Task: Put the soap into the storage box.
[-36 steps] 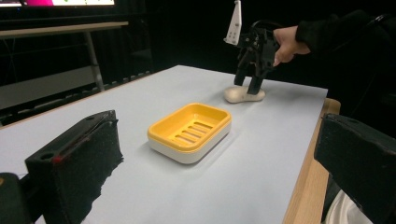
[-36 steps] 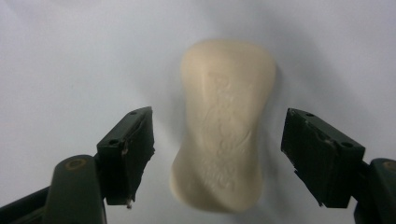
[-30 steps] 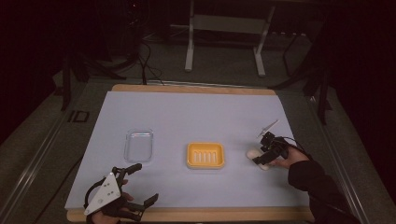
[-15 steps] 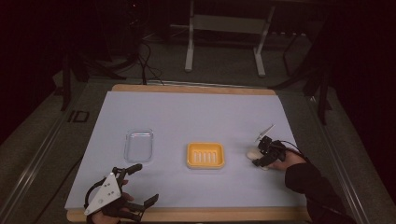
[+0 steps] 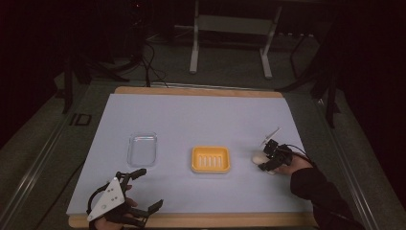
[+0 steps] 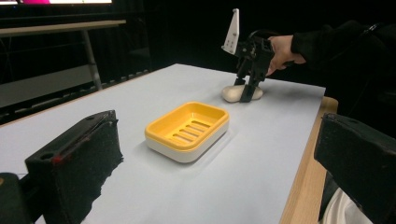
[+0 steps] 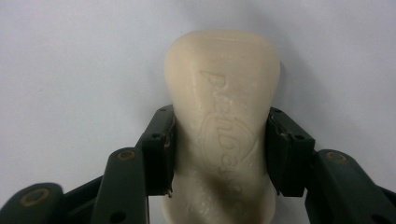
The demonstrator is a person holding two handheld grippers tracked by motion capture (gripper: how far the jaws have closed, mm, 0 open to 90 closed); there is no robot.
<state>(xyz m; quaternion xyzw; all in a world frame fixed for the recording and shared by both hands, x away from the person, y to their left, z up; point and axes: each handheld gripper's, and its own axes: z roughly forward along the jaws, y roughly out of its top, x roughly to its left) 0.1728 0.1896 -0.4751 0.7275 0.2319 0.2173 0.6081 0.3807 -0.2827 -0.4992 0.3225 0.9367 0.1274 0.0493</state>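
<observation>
- Where the high view looks down on the desk, the right gripper stands over a pale bar of soap lying near the right edge; its fingers have just been closing with the bar between them. The yellow soap dish lies at mid-desk, apart from the bar, a likely place to set it; a clear lid lies to its left. The left gripper rests at the near edge, fingers spread and empty, out of the way.
- Left gripper view: right gripper points down, straddling the soap on the sheet, beyond the dish.
- Right gripper view: both fingers press the bar's long sides, clenched across its narrow width, probably for a firm lift.
</observation>
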